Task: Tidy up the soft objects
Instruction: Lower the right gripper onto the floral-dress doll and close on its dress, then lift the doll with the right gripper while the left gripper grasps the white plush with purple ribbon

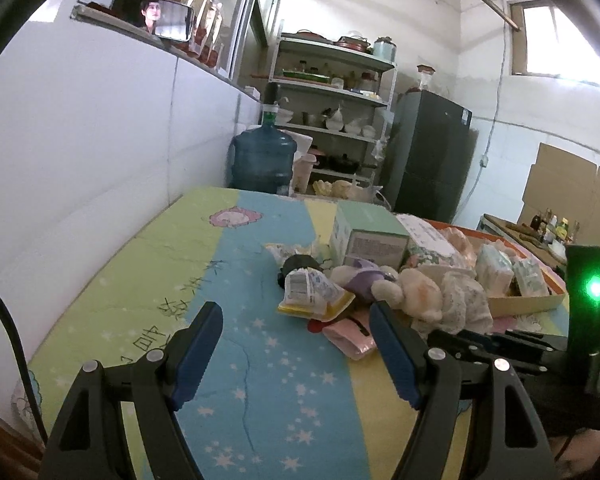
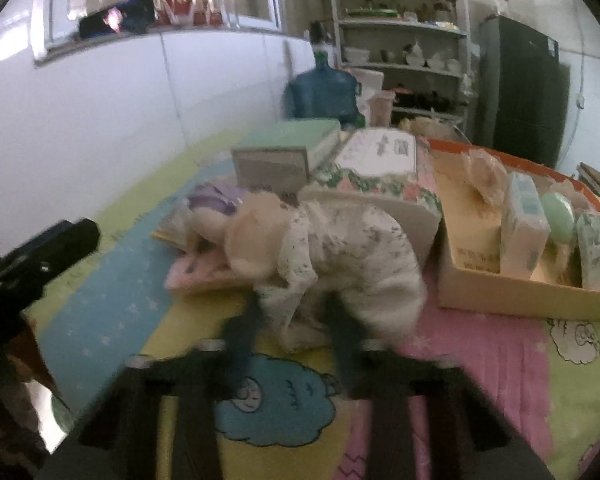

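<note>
A cream plush toy in a floral dress [image 2: 340,240] lies on the cartoon-print mat [image 2: 500,360], in front of a pile of soft things. My right gripper [image 2: 292,304] has its fingers on either side of the dress hem, pressing on the bunched cloth; the view is blurred. In the left wrist view the same plush toy [image 1: 460,300] lies right of centre, with the right gripper's black body [image 1: 480,340] just below it. My left gripper [image 1: 296,308] hangs open above the mat with nothing between its blue pads [image 1: 198,352]. A purple plush [image 1: 364,276] and a pink pouch [image 1: 352,340] lie close ahead.
A cardboard box [image 2: 500,292] at the right holds tissue packs [image 2: 524,224]. A mint carton [image 2: 284,148] and a floral tissue pack [image 2: 380,184] stand behind the pile. A yellow packet [image 1: 312,292] lies nearby. A water jug [image 1: 262,156], shelves [image 1: 332,100] and a dark fridge [image 1: 428,152] stand beyond.
</note>
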`<action>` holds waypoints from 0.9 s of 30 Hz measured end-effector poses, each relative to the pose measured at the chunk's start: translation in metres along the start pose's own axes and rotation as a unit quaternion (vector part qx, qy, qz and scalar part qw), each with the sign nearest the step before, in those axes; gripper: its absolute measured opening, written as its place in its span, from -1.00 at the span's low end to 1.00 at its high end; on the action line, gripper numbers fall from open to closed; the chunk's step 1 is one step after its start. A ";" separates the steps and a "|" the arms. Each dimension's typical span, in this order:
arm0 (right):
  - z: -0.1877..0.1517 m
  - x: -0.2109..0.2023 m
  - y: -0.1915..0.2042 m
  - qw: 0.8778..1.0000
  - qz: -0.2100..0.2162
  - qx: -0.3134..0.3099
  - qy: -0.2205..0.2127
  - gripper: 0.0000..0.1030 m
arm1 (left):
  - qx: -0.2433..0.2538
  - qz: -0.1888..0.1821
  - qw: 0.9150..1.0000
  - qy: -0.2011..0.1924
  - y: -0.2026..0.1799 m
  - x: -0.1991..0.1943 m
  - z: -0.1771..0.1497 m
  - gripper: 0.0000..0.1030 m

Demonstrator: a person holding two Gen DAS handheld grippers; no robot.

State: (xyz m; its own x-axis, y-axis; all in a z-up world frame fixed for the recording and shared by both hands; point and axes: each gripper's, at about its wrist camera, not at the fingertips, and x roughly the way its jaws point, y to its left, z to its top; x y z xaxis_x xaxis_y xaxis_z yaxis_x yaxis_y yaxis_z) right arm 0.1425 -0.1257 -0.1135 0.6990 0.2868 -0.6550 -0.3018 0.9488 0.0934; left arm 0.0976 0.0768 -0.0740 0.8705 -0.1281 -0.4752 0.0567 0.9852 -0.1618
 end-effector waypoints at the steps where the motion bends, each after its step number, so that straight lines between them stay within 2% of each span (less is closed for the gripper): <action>1: -0.001 0.000 0.000 1.000 0.001 -0.002 0.000 -0.79 | 0.000 -0.001 1.000 0.002 0.000 0.001 -0.001 0.46; 6: -0.005 -0.006 -0.008 1.000 0.020 0.015 -0.006 -0.87 | 0.004 -0.017 1.000 0.015 0.000 0.009 -0.003 0.47; 9: -0.009 -0.017 -0.011 0.999 0.035 0.020 -0.015 -0.88 | 0.028 -0.048 0.998 0.032 -0.003 0.017 0.000 0.46; 14: -0.016 -0.036 -0.015 0.998 0.049 0.024 -0.028 -0.88 | 0.072 -0.119 0.988 0.060 -0.007 0.029 0.012 0.46; 18: -0.019 -0.054 -0.019 0.997 0.055 0.029 -0.044 -0.88 | 0.068 -0.148 0.985 0.058 -0.013 0.029 0.018 0.46; 22: -0.023 -0.070 -0.026 0.997 0.052 0.034 -0.055 -0.88 | 0.054 -0.144 0.986 0.057 -0.028 0.034 0.016 0.46; 27: -0.025 -0.083 -0.035 0.995 0.050 0.043 -0.070 -0.87 | 0.043 -0.108 0.992 0.049 -0.048 0.049 0.014 0.46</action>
State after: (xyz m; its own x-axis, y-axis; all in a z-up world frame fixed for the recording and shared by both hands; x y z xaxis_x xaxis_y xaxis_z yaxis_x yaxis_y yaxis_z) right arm 0.0787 -0.1860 -0.0815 0.7540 0.3896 -0.5289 -0.3213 0.9210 0.2204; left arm 0.1439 0.0246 -0.0774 0.7819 -0.3431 -0.5205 0.2810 0.9393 -0.1970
